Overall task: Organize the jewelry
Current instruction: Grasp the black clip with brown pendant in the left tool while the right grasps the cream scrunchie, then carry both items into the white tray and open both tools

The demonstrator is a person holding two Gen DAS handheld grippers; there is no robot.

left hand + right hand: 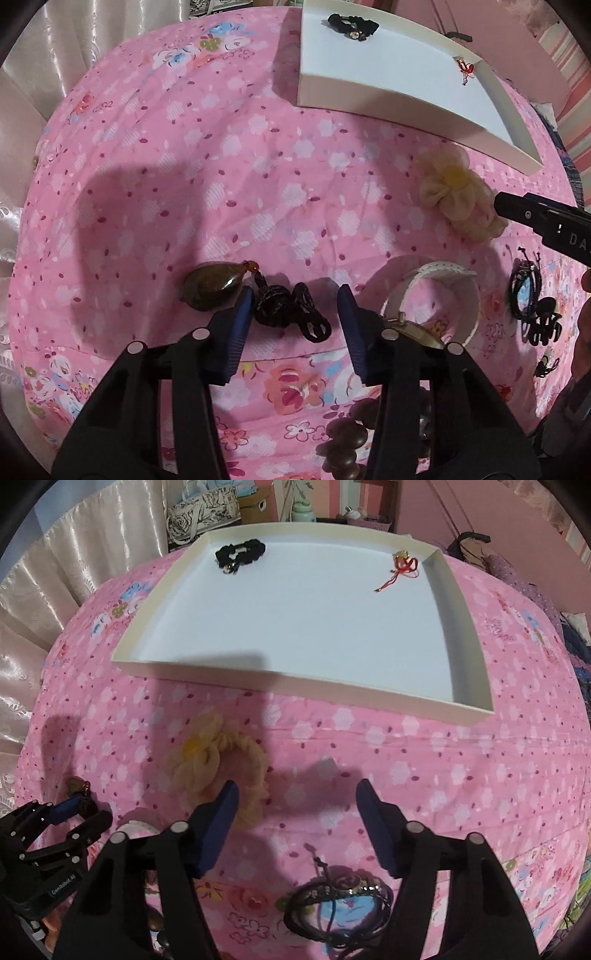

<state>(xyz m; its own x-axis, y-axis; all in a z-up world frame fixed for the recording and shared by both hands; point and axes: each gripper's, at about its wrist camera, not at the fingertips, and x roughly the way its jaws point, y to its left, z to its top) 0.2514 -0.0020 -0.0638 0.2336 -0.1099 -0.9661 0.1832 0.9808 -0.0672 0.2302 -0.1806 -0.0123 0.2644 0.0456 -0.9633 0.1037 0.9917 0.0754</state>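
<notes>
Shallow white cardboard tray [458, 635] on the pink floral bedspread [221, 184] holds two pieces: one black scrunchie [240, 554], one red tasselled charm [404, 566]. Near the tray lies one cream fabric flower scrunchie [214, 764]. Left gripper [295, 299], jaws apart, straddles one brown stone pendant on black cord [212, 286]. Right gripper [297, 794] gapes, holding nothing.

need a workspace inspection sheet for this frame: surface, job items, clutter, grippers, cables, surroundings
Surface: pink floral cloth, wrinkled.
Job's things: white shallow cardboard tray holds a black scrunchie and a red cord charm; on the cloth, brown stone pendant on black cord, cream fabric flower, white bangle, black cord bracelets, brown beads.
Clutter: nothing seen.
Grippers: left hand-held gripper open around the pendant's cord; right hand-held gripper open, empty.
Cables: nothing seen.
Surroundings: satin curtain, printed tote bag.
</notes>
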